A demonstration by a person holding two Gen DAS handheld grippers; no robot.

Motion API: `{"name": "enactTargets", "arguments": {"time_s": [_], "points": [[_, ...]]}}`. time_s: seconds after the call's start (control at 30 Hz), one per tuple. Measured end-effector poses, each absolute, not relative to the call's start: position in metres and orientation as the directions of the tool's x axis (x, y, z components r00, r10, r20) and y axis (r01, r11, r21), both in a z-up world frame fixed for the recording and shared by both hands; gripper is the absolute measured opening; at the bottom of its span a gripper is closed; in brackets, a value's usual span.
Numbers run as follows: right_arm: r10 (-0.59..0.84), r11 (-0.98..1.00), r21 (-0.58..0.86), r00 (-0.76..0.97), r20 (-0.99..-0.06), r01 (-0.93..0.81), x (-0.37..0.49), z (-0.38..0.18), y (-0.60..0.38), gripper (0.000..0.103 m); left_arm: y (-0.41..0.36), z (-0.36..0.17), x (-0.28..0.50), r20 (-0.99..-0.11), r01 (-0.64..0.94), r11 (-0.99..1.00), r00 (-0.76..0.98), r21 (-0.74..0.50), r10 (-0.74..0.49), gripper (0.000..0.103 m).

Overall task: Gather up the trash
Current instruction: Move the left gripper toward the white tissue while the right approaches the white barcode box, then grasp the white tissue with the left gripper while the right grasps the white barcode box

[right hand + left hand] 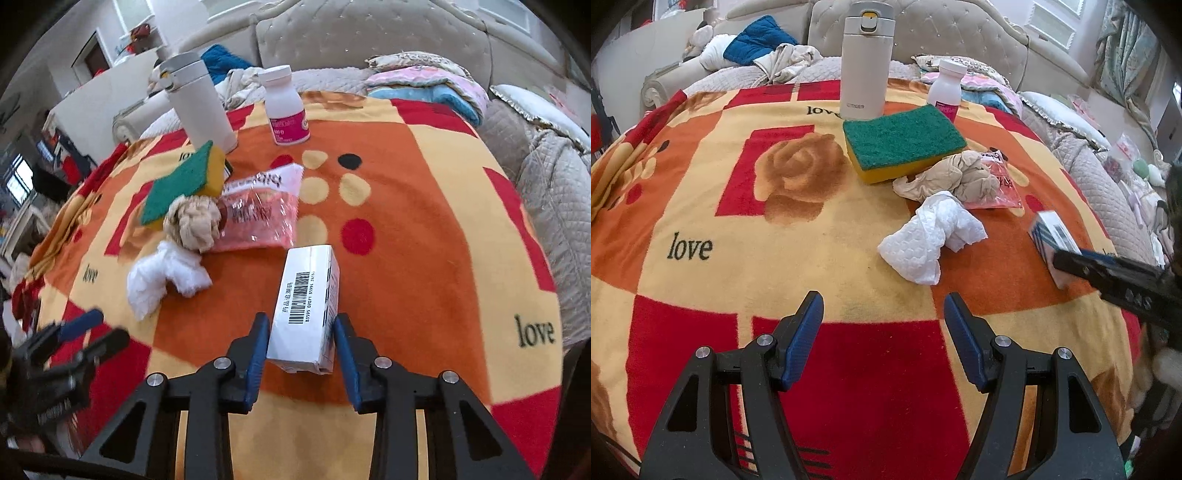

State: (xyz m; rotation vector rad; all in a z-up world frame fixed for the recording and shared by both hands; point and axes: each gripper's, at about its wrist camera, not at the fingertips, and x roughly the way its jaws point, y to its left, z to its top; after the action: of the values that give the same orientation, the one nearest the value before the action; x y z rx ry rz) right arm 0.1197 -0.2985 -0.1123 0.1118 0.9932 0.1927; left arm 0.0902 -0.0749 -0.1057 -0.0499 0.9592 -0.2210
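A crumpled white tissue (932, 236) lies on the patterned cloth, just ahead and right of my open, empty left gripper (884, 314); it also shows in the right wrist view (162, 280). Behind it lie a crumpled beige paper wad (955, 177) (194, 221) and a clear pink plastic bag (1003, 188) (260, 218). A small white medicine box (306, 310) (1051, 236) sits between the pads of my right gripper (301, 328), which is open around it, fingers close to both sides.
A green and yellow sponge (903, 142), a tall white thermos (866, 59) and a white pill bottle (947, 88) stand at the back of the cloth (701, 184). Sofas with blankets and pillows surround the table. The left gripper appears at lower left in the right wrist view (74, 347).
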Motion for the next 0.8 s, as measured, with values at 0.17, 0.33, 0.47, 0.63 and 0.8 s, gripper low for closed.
{"name": "enactTargets", "arguments": {"time_s": [0.17,0.33,0.47,0.63,0.8], "points": [[0.213,0.977,0.177,0.504,-0.837,-0.118,0.104,-0.118,-0.311,0.035,-0.075,-0.105,0.096,-0.802,0.184,0.964,0.538,-0.190,-0.261,0.067],[0.180,0.984,0.156,0.519,-0.835,-0.090,0.102,-0.118,-0.316,0.047,-0.084,-0.101,0.108,-0.801,0.233,0.952,0.522,-0.196,-0.293,0.067],[0.193,0.981,0.169,0.545,-0.816,-0.093,0.104,-0.113,-0.314,0.047,-0.095,-0.097,0.117,-0.796,0.282,0.944,0.526,-0.169,-0.300,0.067],[0.186,0.983,0.154,0.556,-0.810,-0.105,0.111,-0.115,-0.305,0.047,-0.108,-0.099,0.137,-0.797,0.314,0.940,0.531,-0.131,-0.289,0.067],[0.181,0.983,0.154,0.570,-0.802,-0.095,0.119,-0.124,-0.305,0.047,-0.111,-0.105,0.149,-0.801,0.312,0.929,0.496,-0.196,-0.336,0.041]]}}
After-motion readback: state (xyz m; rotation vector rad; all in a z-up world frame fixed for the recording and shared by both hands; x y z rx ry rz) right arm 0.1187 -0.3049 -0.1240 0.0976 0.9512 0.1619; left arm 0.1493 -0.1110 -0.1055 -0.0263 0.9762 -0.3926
